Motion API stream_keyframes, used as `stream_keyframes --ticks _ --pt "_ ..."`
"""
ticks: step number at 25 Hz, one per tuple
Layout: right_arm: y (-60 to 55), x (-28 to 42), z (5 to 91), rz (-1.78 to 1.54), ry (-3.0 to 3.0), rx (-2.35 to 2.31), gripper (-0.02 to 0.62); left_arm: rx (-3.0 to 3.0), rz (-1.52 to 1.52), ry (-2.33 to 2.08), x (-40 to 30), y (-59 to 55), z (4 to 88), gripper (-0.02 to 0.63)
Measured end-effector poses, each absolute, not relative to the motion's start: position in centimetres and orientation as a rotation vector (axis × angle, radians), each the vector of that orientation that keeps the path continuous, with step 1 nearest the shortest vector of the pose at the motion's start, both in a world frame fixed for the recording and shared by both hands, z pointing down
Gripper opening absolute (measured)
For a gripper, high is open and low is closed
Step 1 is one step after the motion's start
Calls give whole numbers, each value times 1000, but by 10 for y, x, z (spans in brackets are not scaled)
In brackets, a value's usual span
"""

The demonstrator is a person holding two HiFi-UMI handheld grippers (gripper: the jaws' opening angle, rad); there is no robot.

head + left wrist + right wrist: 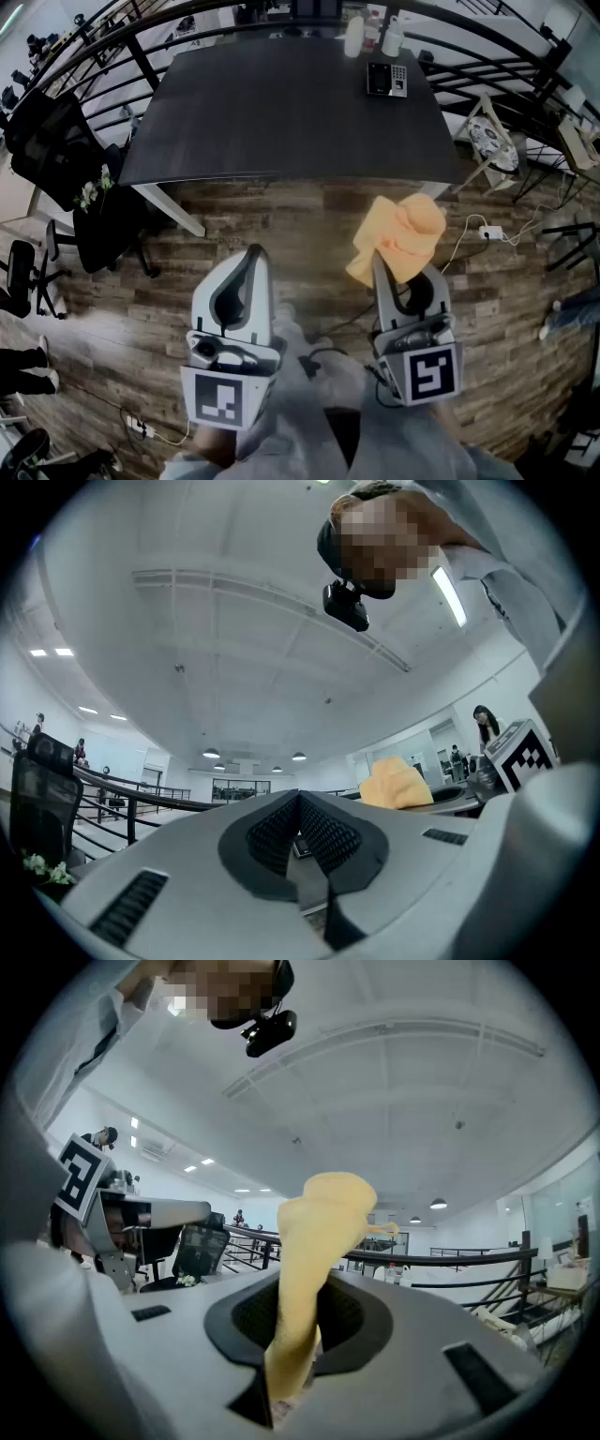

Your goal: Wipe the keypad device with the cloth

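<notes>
Upright, the cloth [405, 232] stands pinched inside the right gripper [384, 267].

Head view: high up, facing steeply down; table [281, 112] far off at 12 o'clock. Both gripper views: low behind own jaws, tilted up toward ceiling [234, 621]. All three share the cloth [403, 234], closest in right gripper view.
</notes>
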State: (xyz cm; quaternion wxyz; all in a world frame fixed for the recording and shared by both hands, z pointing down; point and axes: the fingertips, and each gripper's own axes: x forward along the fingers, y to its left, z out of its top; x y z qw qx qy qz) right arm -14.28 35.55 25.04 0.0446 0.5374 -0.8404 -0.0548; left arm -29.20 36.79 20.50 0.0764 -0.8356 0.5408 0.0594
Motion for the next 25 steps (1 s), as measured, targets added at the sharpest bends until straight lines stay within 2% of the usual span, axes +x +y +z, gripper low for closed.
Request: stream_keyframes --ticks 25 --pt "363 -123 249 -164 -2568 1693 69 -2526 173 1574 -271 372 205 12"
